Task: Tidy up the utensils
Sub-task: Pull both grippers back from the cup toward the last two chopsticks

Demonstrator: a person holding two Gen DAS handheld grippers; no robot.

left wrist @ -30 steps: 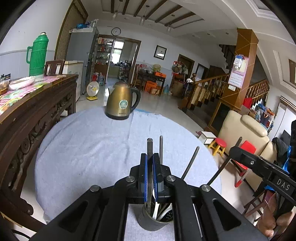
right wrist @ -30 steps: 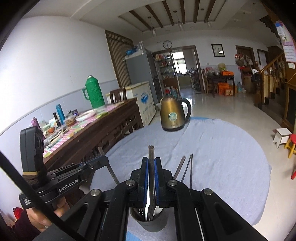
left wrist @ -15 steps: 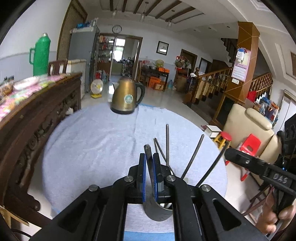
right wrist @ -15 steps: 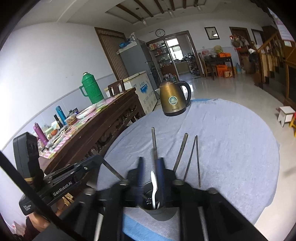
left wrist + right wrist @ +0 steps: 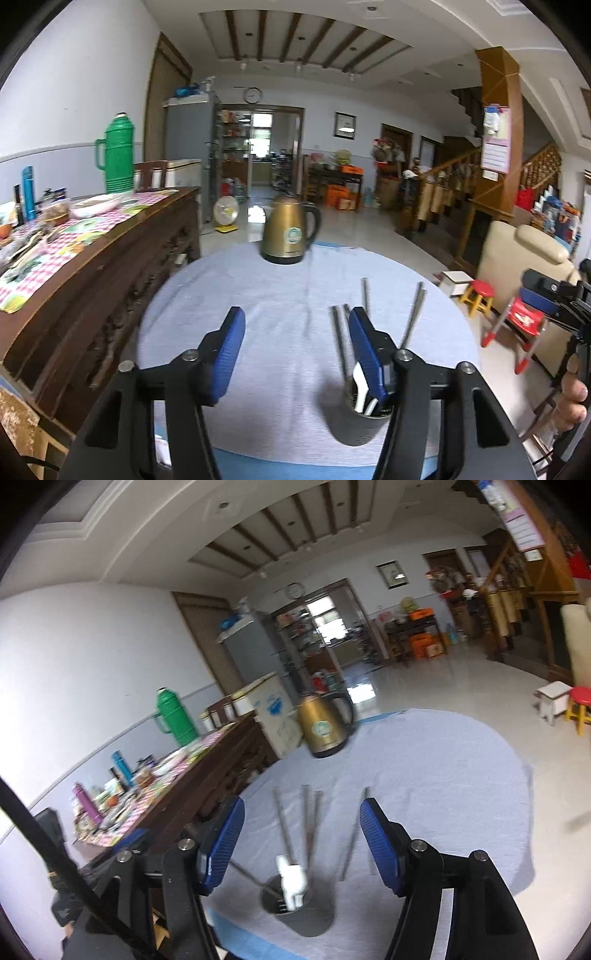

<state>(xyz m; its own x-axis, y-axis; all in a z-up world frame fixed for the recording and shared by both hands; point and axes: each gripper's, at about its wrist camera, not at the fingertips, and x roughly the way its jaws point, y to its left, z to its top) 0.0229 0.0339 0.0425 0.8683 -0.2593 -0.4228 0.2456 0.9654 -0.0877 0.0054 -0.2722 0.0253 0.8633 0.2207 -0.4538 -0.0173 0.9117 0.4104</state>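
Note:
A grey utensil holder cup (image 5: pixel 356 424) stands near the front edge of the round table with its blue-grey cloth (image 5: pixel 288 302). Several metal utensil handles (image 5: pixel 365 295) and a white piece stick up out of it. My left gripper (image 5: pixel 295 334) is open and empty, with the cup behind its right finger (image 5: pixel 365 354). In the right wrist view the cup (image 5: pixel 299 912) with the handles (image 5: pixel 306 823) sits low between the fingers. My right gripper (image 5: pixel 302 825) is open and empty above it.
A gold kettle (image 5: pixel 290 236) stands at the table's far edge. A dark wooden sideboard (image 5: pixel 92 266) with a green thermos (image 5: pixel 117 155) and clutter runs along the left. A cream sofa (image 5: pixel 524 266) and red stools (image 5: pixel 480 295) are on the right.
Both grippers have opened and let go of the utensils they held over the cup, which now stand in it. Both have drawn back; the left has shifted leftward.

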